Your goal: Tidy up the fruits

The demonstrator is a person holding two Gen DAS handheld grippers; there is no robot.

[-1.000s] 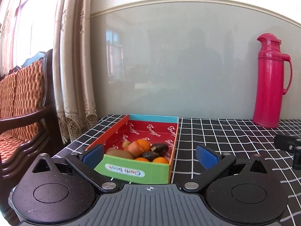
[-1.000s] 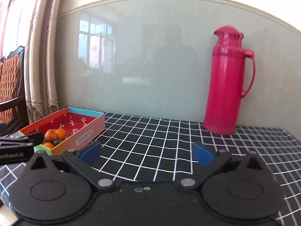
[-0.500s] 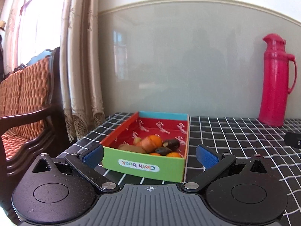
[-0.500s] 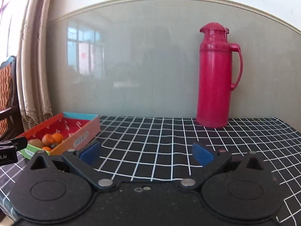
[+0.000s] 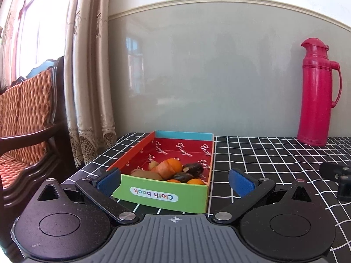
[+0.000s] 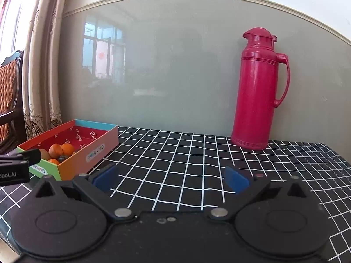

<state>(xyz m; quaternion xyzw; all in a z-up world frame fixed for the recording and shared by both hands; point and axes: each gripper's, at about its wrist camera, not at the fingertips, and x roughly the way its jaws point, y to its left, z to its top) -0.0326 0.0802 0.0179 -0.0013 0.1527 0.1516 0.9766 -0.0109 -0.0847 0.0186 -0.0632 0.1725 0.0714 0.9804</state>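
Note:
A shallow cardboard box (image 5: 163, 197) with a green front, orange side and red lining lies on the checked tablecloth. In its near end sit several fruits: an orange one (image 5: 173, 164), a brown kiwi (image 5: 145, 174) and dark ones (image 5: 194, 168). My left gripper (image 5: 174, 180) is open, its blue pads either side of the box's near end, holding nothing. In the right wrist view the same box (image 6: 87, 151) lies at the left. My right gripper (image 6: 171, 176) is open over bare cloth. The left gripper's tip (image 6: 19, 160) shows at the left edge.
A tall pink thermos (image 5: 317, 92) (image 6: 260, 89) stands against the wall at the back right. A wooden chair with woven cushions (image 5: 24, 114) and a curtain (image 5: 87, 83) are left of the table. The table's right edge (image 6: 337, 153) is near the thermos.
Both views have shifted slightly; the box and thermos sit a little differently in frame. Both grippers stay open and nothing was picked up.

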